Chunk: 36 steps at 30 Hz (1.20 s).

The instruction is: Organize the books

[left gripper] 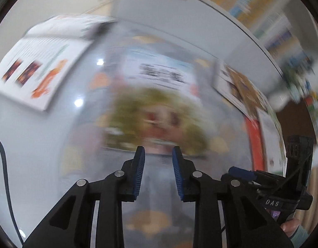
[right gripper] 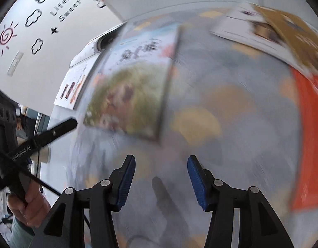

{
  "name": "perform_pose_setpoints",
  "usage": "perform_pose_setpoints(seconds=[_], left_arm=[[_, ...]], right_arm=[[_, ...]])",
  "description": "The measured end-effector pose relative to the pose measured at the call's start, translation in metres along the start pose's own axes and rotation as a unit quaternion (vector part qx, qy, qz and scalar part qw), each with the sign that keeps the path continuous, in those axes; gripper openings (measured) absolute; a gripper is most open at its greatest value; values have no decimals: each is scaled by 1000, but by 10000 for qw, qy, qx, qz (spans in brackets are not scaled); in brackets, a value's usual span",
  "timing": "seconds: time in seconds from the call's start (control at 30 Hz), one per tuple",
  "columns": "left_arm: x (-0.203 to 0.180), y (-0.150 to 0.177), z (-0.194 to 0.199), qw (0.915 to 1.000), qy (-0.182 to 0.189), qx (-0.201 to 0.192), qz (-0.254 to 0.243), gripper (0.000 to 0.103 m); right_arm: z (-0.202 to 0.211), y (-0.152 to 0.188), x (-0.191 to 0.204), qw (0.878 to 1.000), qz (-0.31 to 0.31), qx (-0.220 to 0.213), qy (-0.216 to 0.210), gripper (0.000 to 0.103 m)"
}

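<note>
Green book (left gripper: 156, 113) ahead, white booklet (left gripper: 35, 62) left, blurred.

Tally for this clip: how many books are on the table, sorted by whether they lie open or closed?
Open books: 1, the white open book with orange pictures.
Closed books: 3, the green-and-blue picture book, the brown-covered book, the orange-red book.
Total: 4, though blur may hide more.

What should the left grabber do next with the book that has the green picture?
Probably ease the left hand-held gripper forward to the near edge of the green-picture book. Both hand-held grippers are open and hold nothing, and that book lies flat on the grey table straight ahead of the left one. The blur leaves the gap unclear.
</note>
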<state>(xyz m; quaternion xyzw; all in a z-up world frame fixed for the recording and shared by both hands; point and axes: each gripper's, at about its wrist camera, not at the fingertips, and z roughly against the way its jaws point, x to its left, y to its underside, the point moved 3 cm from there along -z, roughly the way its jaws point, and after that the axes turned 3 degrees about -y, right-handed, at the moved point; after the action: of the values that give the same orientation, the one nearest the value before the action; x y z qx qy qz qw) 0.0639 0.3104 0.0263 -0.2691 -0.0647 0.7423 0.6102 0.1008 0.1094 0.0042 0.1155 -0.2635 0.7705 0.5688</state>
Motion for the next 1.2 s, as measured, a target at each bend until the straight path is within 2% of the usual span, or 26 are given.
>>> perform_pose_setpoints(seconds=[0.2,0.27,0.33,0.4,0.5,0.67,0.8,0.87,0.93,1.1,1.2], left_arm=[[-97,6,2,9947,799,180,-622,25],[-128,10,2,9921,946,240,-789,31],[-155,18,0,9891,1081,354,-932,47],[-182,25,-5,9873,1164,437,-990,56],[-215,33,-14,9851,1254,554,-1043,57],[-261,42,-37,9843,1277,674,-1011,57],[-287,40,-57,9855,1146,655,-1066,57],[-296,38,-71,9865,1035,708,-1049,57],[-301,36,-88,9884,861,778,-982,55],[-303,30,-117,9909,612,908,-780,55],[-304,28,-126,9918,483,912,-758,55]], right_arm=[[66,56,-53,9978,-504,-299,325,51],[93,72,-77,9952,-749,-447,455,51],[114,80,-97,9926,-958,-584,466,51],[141,87,-123,9889,-1153,-793,507,51],[175,92,-160,9834,-1363,-1045,588,51],[218,93,-220,9745,-1680,-1339,654,51],[234,91,-254,9699,-1832,-1413,754,51],[244,88,-269,9635,-1951,-1588,915,51],[246,83,-279,9592,-2080,-1682,913,51],[227,65,-293,9642,-2062,-1481,768,35],[223,60,-299,9624,-2086,-1538,810,34]])
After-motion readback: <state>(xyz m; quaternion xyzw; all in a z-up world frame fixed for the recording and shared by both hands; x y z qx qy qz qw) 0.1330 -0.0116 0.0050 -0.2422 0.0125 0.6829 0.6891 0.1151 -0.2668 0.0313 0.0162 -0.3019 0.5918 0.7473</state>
